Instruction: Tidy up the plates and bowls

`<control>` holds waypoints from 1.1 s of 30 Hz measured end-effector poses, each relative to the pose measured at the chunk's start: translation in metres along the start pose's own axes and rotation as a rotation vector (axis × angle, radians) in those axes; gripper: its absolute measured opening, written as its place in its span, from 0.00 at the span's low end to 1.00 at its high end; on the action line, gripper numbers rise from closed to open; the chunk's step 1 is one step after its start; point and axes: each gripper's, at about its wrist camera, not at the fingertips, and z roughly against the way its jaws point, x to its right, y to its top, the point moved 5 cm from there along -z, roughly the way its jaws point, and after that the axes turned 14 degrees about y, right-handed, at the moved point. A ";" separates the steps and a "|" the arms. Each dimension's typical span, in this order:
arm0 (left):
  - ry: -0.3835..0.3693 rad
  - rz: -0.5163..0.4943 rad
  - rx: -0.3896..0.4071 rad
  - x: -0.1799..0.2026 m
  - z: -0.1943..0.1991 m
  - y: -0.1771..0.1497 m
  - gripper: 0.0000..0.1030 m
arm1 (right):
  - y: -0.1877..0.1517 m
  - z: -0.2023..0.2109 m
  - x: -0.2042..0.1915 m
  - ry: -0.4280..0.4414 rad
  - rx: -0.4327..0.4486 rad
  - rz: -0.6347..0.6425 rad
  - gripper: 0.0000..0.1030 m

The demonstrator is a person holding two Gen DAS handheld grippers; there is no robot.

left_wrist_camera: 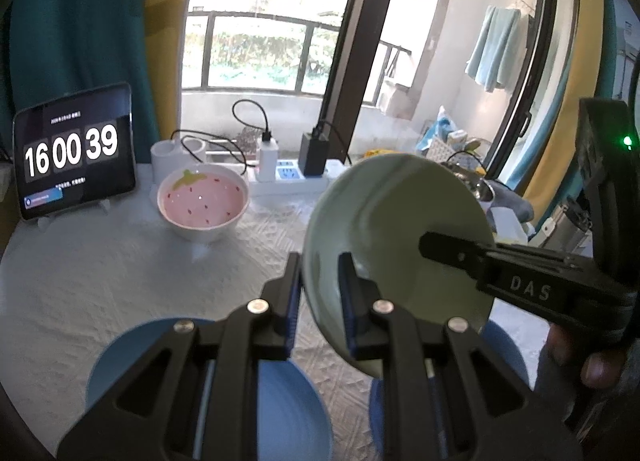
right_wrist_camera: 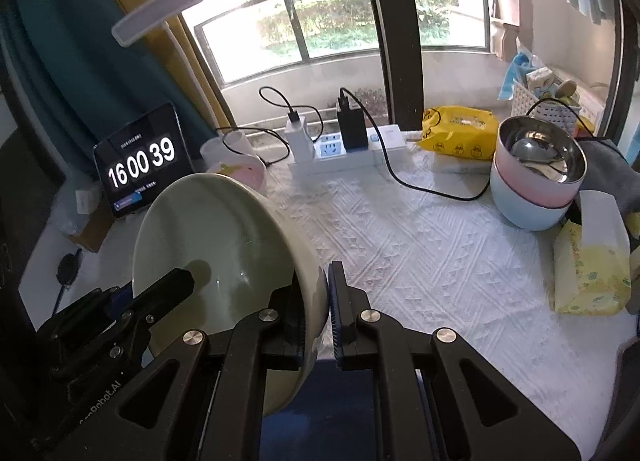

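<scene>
Both tools clamp the pale green plate (left_wrist_camera: 384, 229) by opposite rims: left tool (left_wrist_camera: 319, 293) at lower centre, right tool (right_wrist_camera: 314, 309) likewise. It hangs tilted above the tabletop (right_wrist_camera: 420, 261), probably bound for the blue plate (left_wrist_camera: 280, 401) below.

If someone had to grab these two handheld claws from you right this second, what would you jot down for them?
Left gripper: shut on the rim of the green bowl.
Right gripper: shut on the opposite rim of the same bowl; it is held tilted, off the table.
Below it: two blue plates, side by side on the white cloth.
Strawberry bowl sits near the clock tablet. A steel, pink and pale blue bowl stack stands at the far right.
Done: one bowl stack, it seems. Left: set the green bowl down, then sort the strawberry bowl and plates.
</scene>
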 end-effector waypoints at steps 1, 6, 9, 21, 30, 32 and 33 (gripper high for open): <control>-0.001 -0.003 0.006 0.001 0.004 0.000 0.18 | 0.000 0.003 -0.001 0.000 0.005 0.000 0.11; -0.004 -0.004 0.030 0.002 0.017 0.001 0.18 | -0.001 0.017 -0.008 0.004 0.029 0.005 0.11; -0.004 -0.004 0.042 0.003 0.024 0.001 0.18 | -0.001 0.024 -0.011 0.007 0.044 0.006 0.11; -0.007 -0.020 0.091 0.011 0.050 0.003 0.18 | -0.004 0.050 -0.019 0.018 0.083 0.019 0.11; -0.033 -0.045 0.090 0.023 0.060 -0.003 0.18 | -0.018 0.066 -0.012 0.015 0.094 -0.003 0.11; -0.039 -0.052 0.086 0.027 0.062 -0.005 0.18 | -0.022 0.069 -0.009 0.014 0.094 -0.012 0.11; -0.044 -0.058 0.082 0.029 0.062 -0.007 0.18 | -0.024 0.072 -0.007 0.014 0.094 -0.020 0.11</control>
